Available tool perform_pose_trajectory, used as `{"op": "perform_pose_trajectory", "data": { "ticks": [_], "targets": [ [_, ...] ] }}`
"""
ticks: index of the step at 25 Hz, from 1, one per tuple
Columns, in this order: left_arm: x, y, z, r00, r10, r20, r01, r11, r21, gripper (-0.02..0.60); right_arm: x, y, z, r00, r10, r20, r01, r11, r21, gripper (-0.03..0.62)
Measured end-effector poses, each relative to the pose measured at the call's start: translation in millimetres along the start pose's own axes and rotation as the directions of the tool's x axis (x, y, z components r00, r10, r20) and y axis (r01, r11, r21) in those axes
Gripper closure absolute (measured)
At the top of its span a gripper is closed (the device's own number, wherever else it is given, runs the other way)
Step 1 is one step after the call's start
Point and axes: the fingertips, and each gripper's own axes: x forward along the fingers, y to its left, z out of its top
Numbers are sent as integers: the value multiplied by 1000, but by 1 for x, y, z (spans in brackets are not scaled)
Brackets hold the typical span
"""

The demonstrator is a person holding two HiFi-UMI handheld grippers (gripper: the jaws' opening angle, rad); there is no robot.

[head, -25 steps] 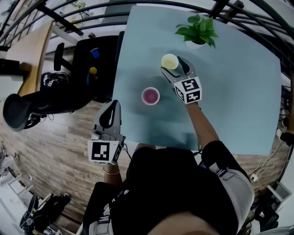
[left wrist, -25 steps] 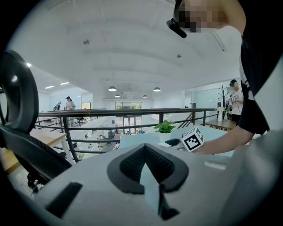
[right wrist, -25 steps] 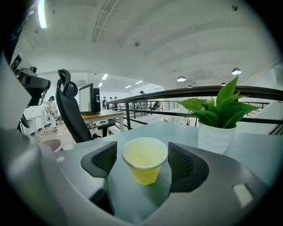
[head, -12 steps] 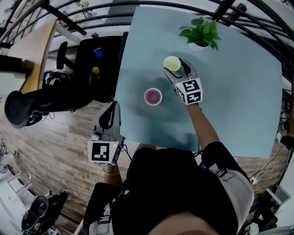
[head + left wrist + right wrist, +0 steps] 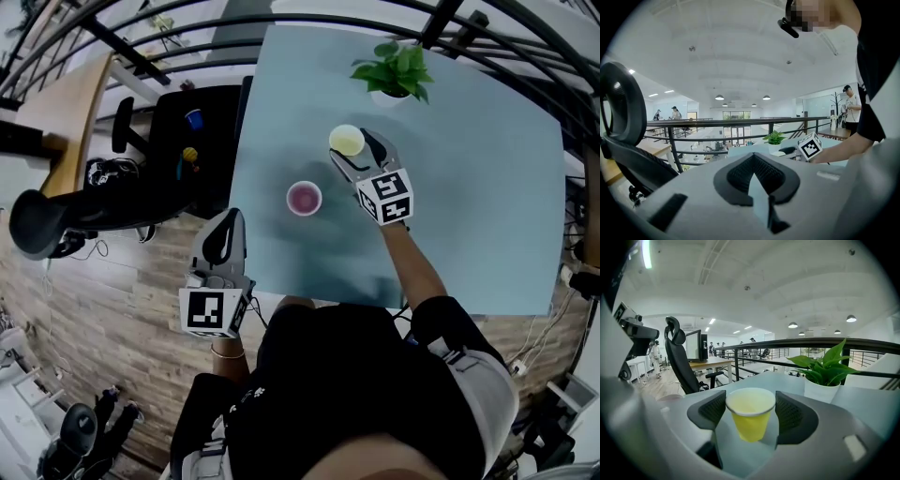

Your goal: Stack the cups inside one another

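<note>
Nearer, yellow cup (image 5: 749,422) in right claw (image 5: 751,411)

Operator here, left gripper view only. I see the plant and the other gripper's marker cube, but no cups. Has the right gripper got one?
Observer: Yes. The right gripper is closed on the yellow cup, gripping its rim from both sides.
Operator: Where's the second cup?
Observer: The pink cup stands upright on the table, apart from the yellow one, to its left and nearer the person.
Operator: Anything inside it?
Observer: The head view looks down into it, and only its pink inside shows.
</note>
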Motion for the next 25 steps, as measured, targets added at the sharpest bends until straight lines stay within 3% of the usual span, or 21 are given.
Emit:
{"op": "perform_pose_trajectory", "data": {
  "ticks": [10, 25],
  "targets": [
    [-7, -6, 9, 999, -4, 46, 3, 1000, 9, 589, -33, 11, 19, 999, -3, 47, 3, 1000, -1, 264],
    [-26, -13, 22, 995, 3, 103, -4, 1000, 10, 589, -65, 44, 43, 995, 55, 80, -53, 998, -20, 266]
  ]
}}
